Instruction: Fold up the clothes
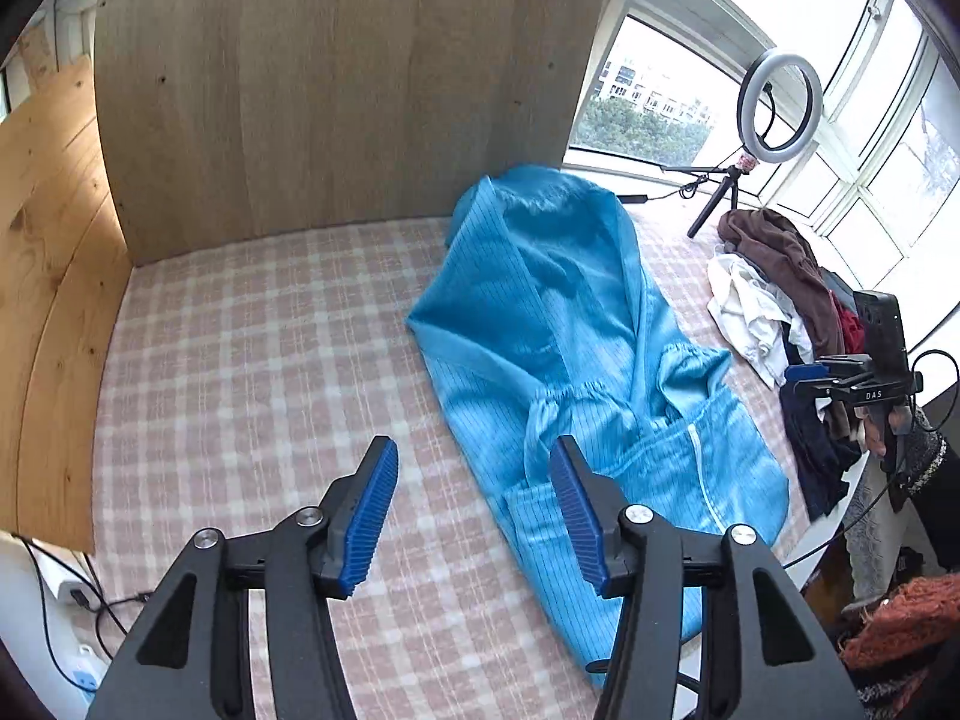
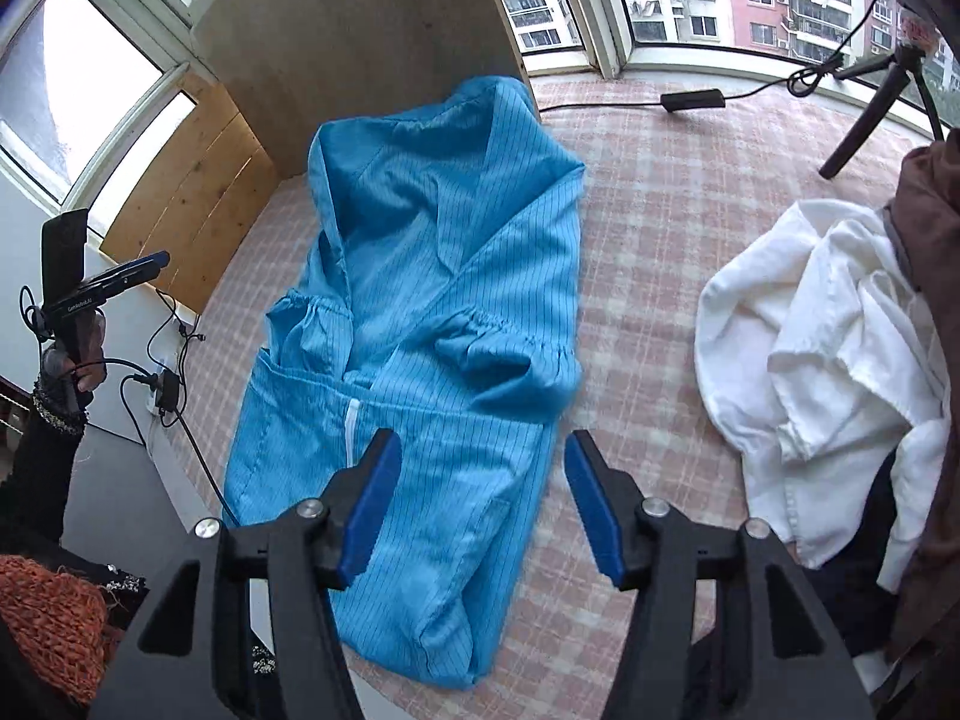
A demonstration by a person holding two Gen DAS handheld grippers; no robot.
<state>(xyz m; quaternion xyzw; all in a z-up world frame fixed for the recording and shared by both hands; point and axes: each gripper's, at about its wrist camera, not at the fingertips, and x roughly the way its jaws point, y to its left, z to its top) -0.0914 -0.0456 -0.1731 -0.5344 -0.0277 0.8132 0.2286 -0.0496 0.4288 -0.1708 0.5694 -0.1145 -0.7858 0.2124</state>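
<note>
A bright blue pinstriped coat [image 1: 576, 348] lies lengthwise on the pink checked tablecloth [image 1: 252, 360], its sides folded in and both elastic-cuffed sleeves laid across its middle. My left gripper [image 1: 477, 462] hovers open over the coat's near left edge, holding nothing. In the right wrist view the same coat [image 2: 444, 276] fills the centre, and my right gripper [image 2: 483, 450] hangs open above its lower part, also holding nothing. Each gripper shows in the other's view, held by a hand: the right gripper [image 1: 840, 375] at the far right, the left gripper [image 2: 114, 279] at the far left.
A pile of clothes [image 1: 780, 300] sits to the right of the coat, with a white garment [image 2: 828, 348] nearest and a brown one [image 2: 927, 228] on top. A ring light [image 1: 779, 108] on a tripod stands by the window. A wooden board [image 1: 336, 78] walls the back.
</note>
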